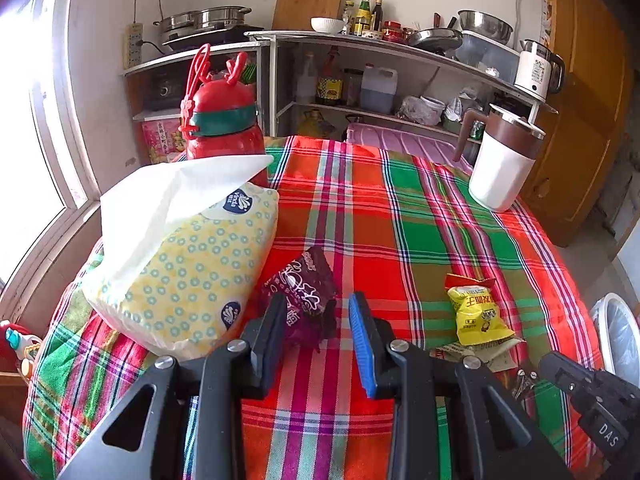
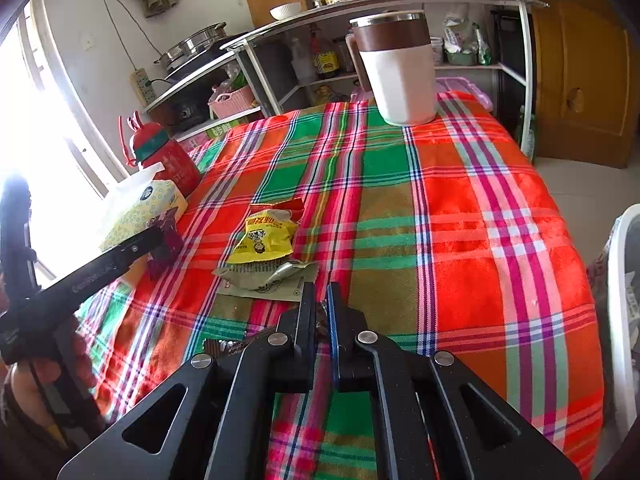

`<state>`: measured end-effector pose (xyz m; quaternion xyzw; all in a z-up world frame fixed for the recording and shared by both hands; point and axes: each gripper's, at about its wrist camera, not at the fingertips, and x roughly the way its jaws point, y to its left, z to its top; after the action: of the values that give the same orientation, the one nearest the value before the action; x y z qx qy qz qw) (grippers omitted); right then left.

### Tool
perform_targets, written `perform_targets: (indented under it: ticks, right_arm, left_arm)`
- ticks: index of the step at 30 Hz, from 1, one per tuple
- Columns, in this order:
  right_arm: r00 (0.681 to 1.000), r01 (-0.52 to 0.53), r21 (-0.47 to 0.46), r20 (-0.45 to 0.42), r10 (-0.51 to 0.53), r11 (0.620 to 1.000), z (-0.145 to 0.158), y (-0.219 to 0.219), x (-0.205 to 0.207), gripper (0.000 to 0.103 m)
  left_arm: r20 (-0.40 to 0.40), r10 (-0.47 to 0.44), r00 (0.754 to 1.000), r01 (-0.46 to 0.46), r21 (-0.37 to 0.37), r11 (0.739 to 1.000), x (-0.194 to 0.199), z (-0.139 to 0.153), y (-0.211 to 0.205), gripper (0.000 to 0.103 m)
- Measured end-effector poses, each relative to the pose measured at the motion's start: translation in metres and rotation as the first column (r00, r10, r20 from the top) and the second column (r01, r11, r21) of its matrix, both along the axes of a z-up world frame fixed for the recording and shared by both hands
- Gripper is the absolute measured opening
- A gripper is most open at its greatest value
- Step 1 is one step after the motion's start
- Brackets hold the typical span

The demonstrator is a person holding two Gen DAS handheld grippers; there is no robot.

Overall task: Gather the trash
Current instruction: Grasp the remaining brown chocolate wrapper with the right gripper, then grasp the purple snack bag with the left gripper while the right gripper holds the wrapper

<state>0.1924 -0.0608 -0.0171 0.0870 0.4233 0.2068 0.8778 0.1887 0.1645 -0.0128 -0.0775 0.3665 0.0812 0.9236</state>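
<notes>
A dark purple snack wrapper (image 1: pixel 302 292) lies on the plaid tablecloth, between the open fingers of my left gripper (image 1: pixel 318 306); it also shows in the right wrist view (image 2: pixel 166 240). A yellow snack packet (image 1: pixel 478 312) (image 2: pixel 266 238) lies on an olive-green wrapper (image 2: pixel 264 280) to the right. My right gripper (image 2: pixel 321 300) is shut on a dark brown wrapper (image 2: pixel 236 346) whose end sticks out to its left. The right gripper's tip shows at the lower right of the left wrist view (image 1: pixel 560 368).
A tissue pack (image 1: pixel 180 264) and a red bottle (image 1: pixel 224 120) stand at the table's left. A white-and-brown jug (image 1: pixel 502 160) (image 2: pixel 396 68) stands at the far right. A white lined bin (image 1: pixel 618 336) (image 2: pixel 624 320) sits beside the table's right edge. Kitchen shelves stand behind.
</notes>
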Motion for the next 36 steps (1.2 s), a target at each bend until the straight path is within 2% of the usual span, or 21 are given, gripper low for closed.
perform_targets:
  ticks: [1,4,5,7,9,10,13,16,18,19,23,25,27,29,36]
  right_arm:
    - [1.000,-0.004,-0.002,0.003,0.004,1.000,0.000,0.000,-0.001,0.006]
    - [0.999,-0.041,0.014,-0.007,0.041,0.999,0.000,0.004,-0.003,0.006]
    - [0.999,-0.047,0.022,-0.013,0.047,0.999,0.000,0.004,-0.002,0.007]
    - [0.998,-0.051,0.034,-0.023,0.052,0.998,-0.001,0.006,-0.001,0.014]
    - [0.998,-0.052,0.044,-0.042,0.054,0.998,-0.004,0.006,0.000,0.034]
    - [0.997,-0.054,0.050,-0.058,0.057,0.997,-0.006,0.007,0.000,0.037]
    - [0.993,-0.084,0.075,-0.078,0.089,0.994,-0.009,0.012,-0.001,0.040]
    - [0.993,-0.096,0.033,-0.071,0.098,0.995,-0.010,0.020,-0.003,0.043]
    - [0.993,-0.098,0.000,-0.064,0.098,0.995,-0.010,0.025,-0.004,0.043]
    - [0.993,-0.099,-0.013,-0.060,0.098,0.995,-0.009,0.026,-0.004,0.043]
    - [0.992,-0.121,-0.077,-0.031,0.119,0.990,-0.009,0.034,-0.010,0.043]
    - [0.992,-0.126,-0.123,-0.011,0.125,0.984,-0.009,0.037,-0.015,0.033]
    - [0.991,-0.134,-0.144,0.000,0.135,0.980,-0.009,0.039,-0.018,0.016]
    - [0.991,-0.133,-0.147,0.001,0.134,0.980,-0.010,0.037,-0.020,0.009]
    - [0.990,-0.141,-0.135,0.001,0.142,0.981,-0.009,0.031,-0.029,0.006]
  left_arm:
    - [0.001,-0.001,1.000,0.001,-0.004,1.000,0.002,0.000,0.001,0.035]
    - [-0.016,0.018,1.000,-0.017,0.046,0.999,0.009,-0.002,-0.001,0.053]
    - [-0.019,0.015,1.000,-0.014,0.056,0.998,0.012,-0.003,-0.002,0.054]
    - [-0.038,0.000,0.999,0.001,0.027,1.000,0.016,-0.007,-0.002,0.054]
    - [-0.058,-0.004,0.998,0.005,0.030,1.000,0.020,-0.012,-0.004,0.054]
    - [-0.065,-0.001,0.998,0.004,0.054,0.999,0.022,-0.014,-0.007,0.054]
    - [-0.066,-0.006,0.998,0.010,0.061,0.998,0.026,-0.016,-0.009,0.054]
    - [-0.069,0.006,0.998,-0.002,0.060,0.998,0.028,-0.016,-0.006,0.054]
    - [-0.061,0.008,0.998,-0.004,0.066,0.998,0.027,-0.015,-0.006,0.050]
    - [-0.062,0.009,0.998,-0.005,0.066,0.998,0.027,-0.016,-0.006,0.043]
    - [-0.053,0.014,0.998,-0.011,0.047,0.999,0.024,-0.015,-0.002,0.036]
    - [-0.040,0.011,0.999,-0.010,0.030,1.000,0.020,-0.013,-0.001,0.032]
    - [-0.029,0.006,1.000,-0.006,0.006,1.000,0.014,-0.011,0.001,0.030]
    - [-0.026,0.001,1.000,-0.002,-0.016,1.000,0.009,-0.010,0.002,0.027]
    - [-0.021,-0.042,0.999,0.040,-0.087,0.995,-0.012,-0.012,-0.001,0.026]
